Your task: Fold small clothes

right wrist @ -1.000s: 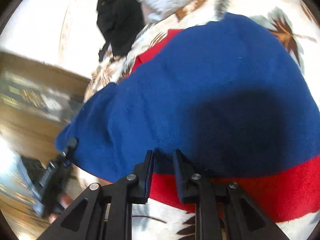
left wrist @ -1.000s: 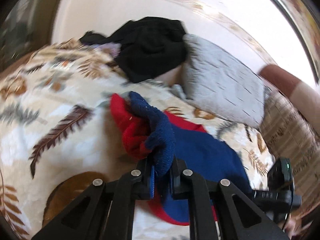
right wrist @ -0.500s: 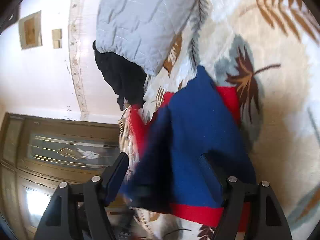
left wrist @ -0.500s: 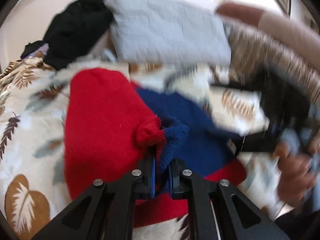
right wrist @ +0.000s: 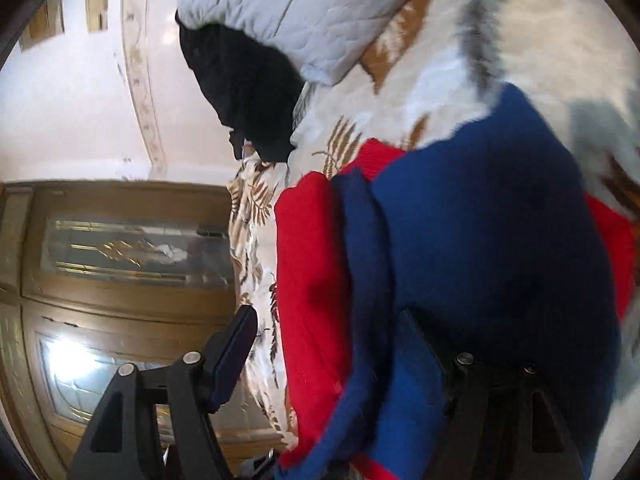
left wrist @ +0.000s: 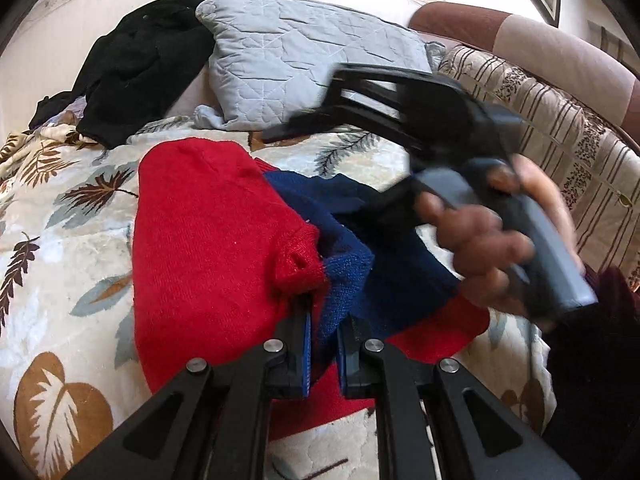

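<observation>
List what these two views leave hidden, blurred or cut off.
- Left wrist view: right gripper is motion-blurred; its finger gap is unclear here.
- Left wrist view: the sweater part under the left gripper is hidden by the fingers; its lower hem is covered.
- Right wrist view: the sweater's near end is cut off by the frame bottom, and the far bedspread is blurred.
- Both views: the black garment is a featureless heap; its type is unreadable.

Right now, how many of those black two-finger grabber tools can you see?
2. The left gripper is at the bottom, pinching the red and blue sweater. The right gripper, blurred, is above the sweater, held in a hand.
</observation>
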Motion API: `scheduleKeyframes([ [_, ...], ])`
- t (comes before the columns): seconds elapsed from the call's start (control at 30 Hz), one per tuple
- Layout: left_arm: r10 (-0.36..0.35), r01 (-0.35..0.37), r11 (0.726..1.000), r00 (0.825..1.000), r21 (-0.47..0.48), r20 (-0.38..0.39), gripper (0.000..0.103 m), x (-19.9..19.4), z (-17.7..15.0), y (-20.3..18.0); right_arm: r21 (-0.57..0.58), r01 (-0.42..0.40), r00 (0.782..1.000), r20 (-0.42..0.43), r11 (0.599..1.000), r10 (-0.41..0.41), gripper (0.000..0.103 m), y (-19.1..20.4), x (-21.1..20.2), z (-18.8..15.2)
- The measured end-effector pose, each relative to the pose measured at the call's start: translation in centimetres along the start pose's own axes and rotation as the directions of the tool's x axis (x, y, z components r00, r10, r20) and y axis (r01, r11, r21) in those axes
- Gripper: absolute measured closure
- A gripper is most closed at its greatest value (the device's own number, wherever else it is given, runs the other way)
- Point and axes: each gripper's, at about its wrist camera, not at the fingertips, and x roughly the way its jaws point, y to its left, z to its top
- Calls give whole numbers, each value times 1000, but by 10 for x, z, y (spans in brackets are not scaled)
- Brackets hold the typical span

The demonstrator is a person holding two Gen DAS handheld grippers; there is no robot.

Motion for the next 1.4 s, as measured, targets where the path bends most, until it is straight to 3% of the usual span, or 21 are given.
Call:
scheduleKeyframes([
  [0.17, 2, -2, 1000, 1000, 13, 6, 93, -4, -1, -1, -87, 40, 996, -73, 995, -47, 26, 9, 38, 19],
  [0.27, 6, -6, 1000, 1000, 16, 6, 93, -3, -1, 0, -174, 94, 991, -74, 980, -108, 29, 18, 56, 22],
  [0.3, 8, -8, 1000, 1000, 18, 7, 93, -3, -1, 0, -202, 105, 990, -71, 974, -121, 41, 20, 57, 21],
  [0.33, 10, -10, 1000, 1000, 19, 8, 93, -3, 0, -1, -253, 133, 986, -66, 958, -154, 71, 25, 63, 19],
  [0.37, 8, -9, 1000, 1000, 19, 10, 93, -4, 1, -2, -287, 150, 983, -61, 946, -175, 78, 28, 67, 18],
  [0.53, -51, 50, 998, 998, 22, 38, 93, -15, 11, -12, -361, 237, 971, 52, 902, -234, 81, 45, 54, 6],
  [0.7, -185, 180, 982, 980, 65, 78, 93, -21, 27, -45, -367, 241, 965, 190, 899, -181, 81, 62, -18, -2],
  [0.83, -207, 205, 974, 978, 96, 10, 93, 6, 27, -64, -321, 277, 946, 259, 906, -197, 81, 44, -64, 1],
  [0.93, -192, 198, 977, 979, 82, -66, 90, 20, 22, -61, -237, 314, 937, 231, 919, -261, 81, 0, -60, 10],
  [1.03, -212, 222, 969, 973, 111, -93, 72, 7, 17, -55, -136, 291, 950, 159, 947, -269, 78, -41, -44, 20],
  [1.1, -222, 227, 960, 974, 165, -49, 41, -13, 17, -49, -81, 242, 961, 160, 967, -227, 76, -46, -51, 22],
  [1.13, -222, 222, 955, 975, 194, -24, 36, -25, 17, -44, -74, 255, 957, 165, 964, -240, 75, -43, -56, 22],
  [1.2, -197, 189, 959, 980, 213, 15, 34, -40, 18, -28, -96, 318, 934, 202, 943, -295, 75, -30, -72, 17],
  [1.27, -158, 152, 970, 987, 190, 15, 34, -42, 24, -11, -131, 391, 904, 242, 911, -353, 75, -16, -87, 6],
  [1.33, -86, 85, 987, 996, 134, 5, 34, -38, 26, 13, -163, 419, 882, 304, 893, -359, 75, -1, -106, -10],
  [1.4, -14, 16, 997, 1000, 73, -27, 34, -28, 23, 32, -204, 381, 897, 318, 902, -307, 75, 9, -128, -25],
])
